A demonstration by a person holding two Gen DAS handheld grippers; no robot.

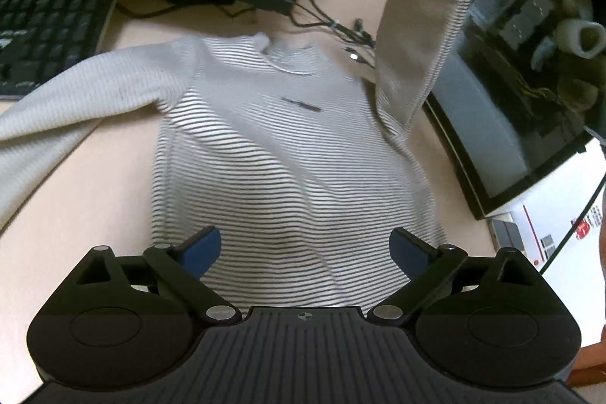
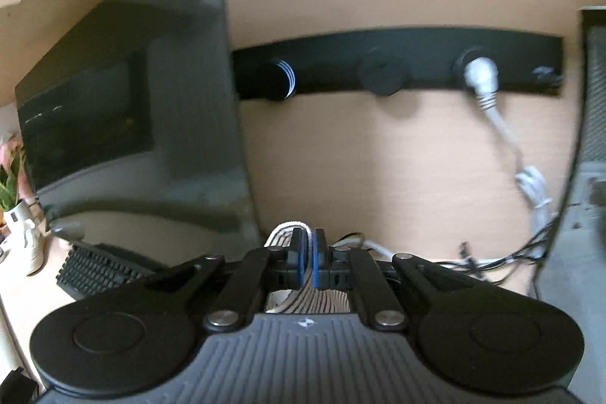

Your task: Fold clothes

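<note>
A white long-sleeved shirt with thin dark stripes [image 1: 288,154] lies flat on the beige desk [image 1: 87,199], collar away from me. My left gripper [image 1: 305,248] is open and empty, hovering over the shirt's hem. The shirt's right sleeve [image 1: 424,25] is lifted high off the desk, its cuff held up by my right gripper at the top right. In the right wrist view my right gripper [image 2: 310,254] is shut on the striped sleeve [image 2: 282,231], which bunches between the blue pads. The left sleeve [image 1: 75,93] lies spread out to the left.
A black keyboard [image 1: 45,29] sits at the far left and a monitor [image 2: 144,124] stands behind the shirt. A glass-sided computer case [image 1: 530,82] stands to the right, with a white box [image 1: 568,214] beside it. Cables [image 1: 341,25] trail behind the collar. A black socket strip [image 2: 397,67] is on the wall.
</note>
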